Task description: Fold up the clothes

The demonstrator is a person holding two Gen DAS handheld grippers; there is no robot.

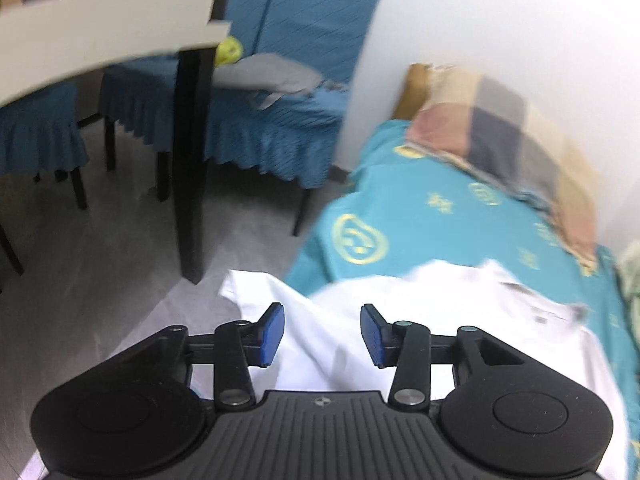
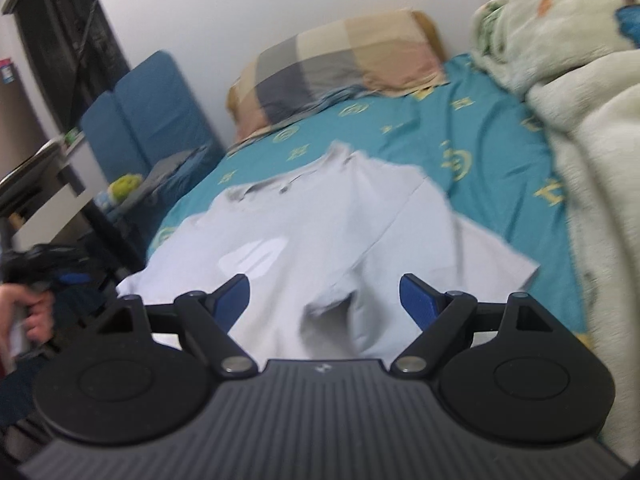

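Note:
A white T-shirt (image 2: 320,216) lies spread on the teal bed sheet (image 2: 492,132), collar toward the pillow, one sleeve out to the right. In the left wrist view the shirt (image 1: 400,300) drapes over the bed's near left edge. My left gripper (image 1: 322,334) is open above the shirt's left part, nothing between its blue pads. My right gripper (image 2: 326,300) is open wide above the shirt's lower body, empty. The left gripper also shows in the right wrist view (image 2: 68,278), held by a hand at the far left.
A plaid pillow (image 2: 340,64) lies at the head of the bed against the white wall. A pale fleece blanket (image 2: 592,120) is heaped along the bed's right side. Blue-covered chairs (image 1: 276,92) and a white table with dark legs (image 1: 188,160) stand left of the bed.

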